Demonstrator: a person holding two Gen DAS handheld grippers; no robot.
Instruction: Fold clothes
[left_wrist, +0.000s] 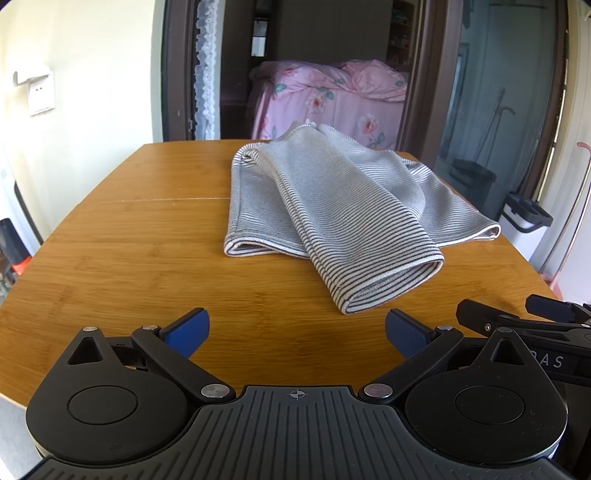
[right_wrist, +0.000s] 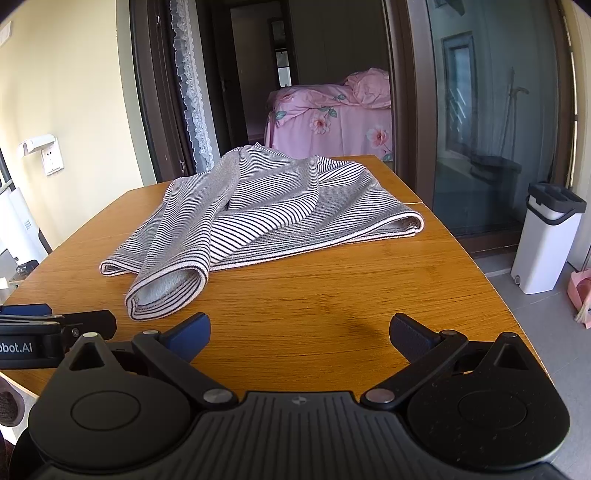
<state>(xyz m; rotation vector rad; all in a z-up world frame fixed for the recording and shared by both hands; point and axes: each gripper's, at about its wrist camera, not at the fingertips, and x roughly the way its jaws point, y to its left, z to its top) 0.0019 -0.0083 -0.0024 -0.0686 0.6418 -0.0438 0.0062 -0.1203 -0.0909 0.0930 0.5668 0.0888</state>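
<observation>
Left tongs, right tongs wide apart, seemingly empty.

Beyond your wooden worktop a dark-framed doorway opens onto a bed with pink floral bedding; cream wall left, glass door and white bin right.

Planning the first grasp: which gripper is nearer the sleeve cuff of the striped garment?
Left, slightly. The cuff lies just ahead of the open left gripper, toward its right finger. The open right gripper sits further right, with the cuff ahead-left of it.
</observation>
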